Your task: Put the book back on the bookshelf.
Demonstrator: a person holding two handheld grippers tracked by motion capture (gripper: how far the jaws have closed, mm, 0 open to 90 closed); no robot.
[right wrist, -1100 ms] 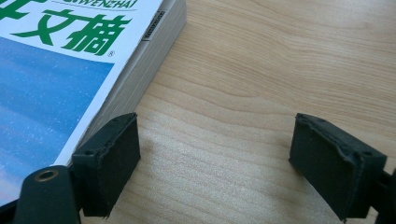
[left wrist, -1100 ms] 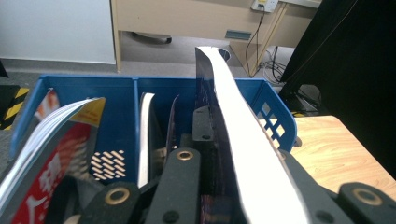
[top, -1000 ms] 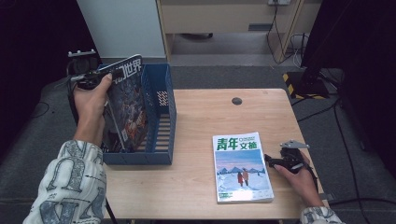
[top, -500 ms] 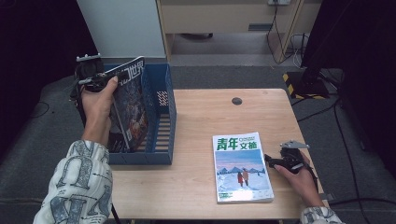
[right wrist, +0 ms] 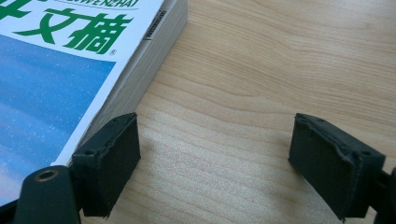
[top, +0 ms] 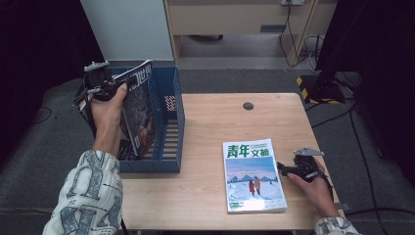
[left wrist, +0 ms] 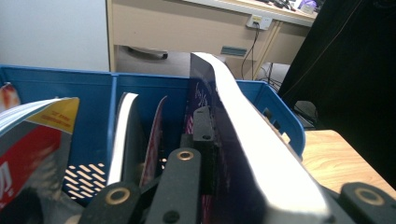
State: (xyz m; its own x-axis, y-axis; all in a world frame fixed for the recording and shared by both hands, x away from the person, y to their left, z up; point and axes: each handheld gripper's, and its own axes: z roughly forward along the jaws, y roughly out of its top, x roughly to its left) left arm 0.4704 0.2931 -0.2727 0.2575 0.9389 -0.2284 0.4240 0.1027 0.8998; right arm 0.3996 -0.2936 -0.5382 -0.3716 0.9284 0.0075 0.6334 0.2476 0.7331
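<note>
two jaws of your left gripper (top: 105, 88) are clamped on the dark magazine (top: 139, 112), tilted over the blue file bin (top: 171, 164). it's floppy and glossy, so grip near the spine. your right gripper (right wrist: 212, 154) sits apart beside the green-titled magazine (top: 252, 174) on the tabletop (top: 205, 122). bin's slots are partly hidden.

My work surface is a light wooden table (top: 210, 196) with a small dark round cap (top: 248, 105) set into it near the far edge. A blue slotted file rack (top: 169, 122) stands on its left end, overhanging the left edge. A thick magazine with a snowy blue cover and green characters (top: 253, 176) lies flat near the front right, well apart from the rack.
</note>
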